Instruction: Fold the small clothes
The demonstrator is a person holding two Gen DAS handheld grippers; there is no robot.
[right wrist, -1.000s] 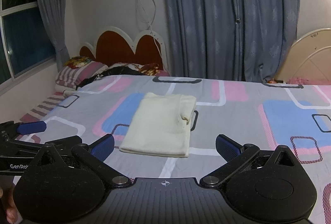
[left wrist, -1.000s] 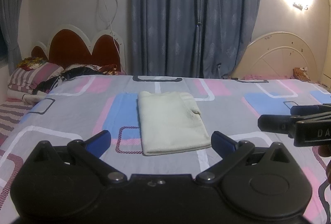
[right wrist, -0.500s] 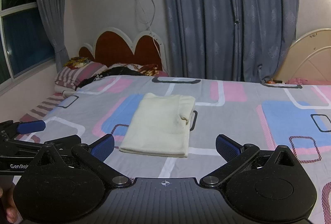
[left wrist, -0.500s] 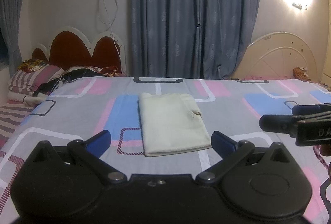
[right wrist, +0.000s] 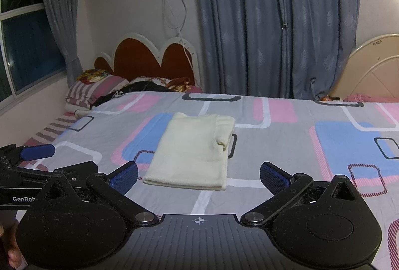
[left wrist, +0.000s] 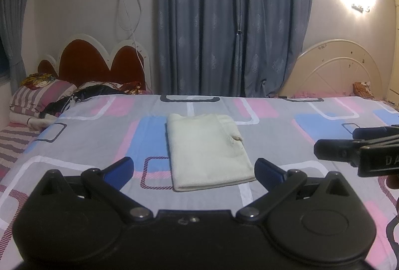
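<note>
Basically nothing has changed over the last second. Left wrist view: the left gripper (left wrist: 194, 168) stays wide open and empty at bottom centre, and the cream garment (left wrist: 208, 150) sits unmoved mid-frame on the patterned bedsheet (left wrist: 311, 135), clear of both blue fingertips (left wrist: 119, 168). The right gripper (left wrist: 349, 150) pokes in at the right edge, spread not readable here. Right wrist view: the same gripper, bottom centre, is also spread wide, holding nothing, garment centre frame just beyond it. Looks like the fold is done: neat rectangle, doubled near edge, a small sleeve or cuff bump on its right side.
</note>
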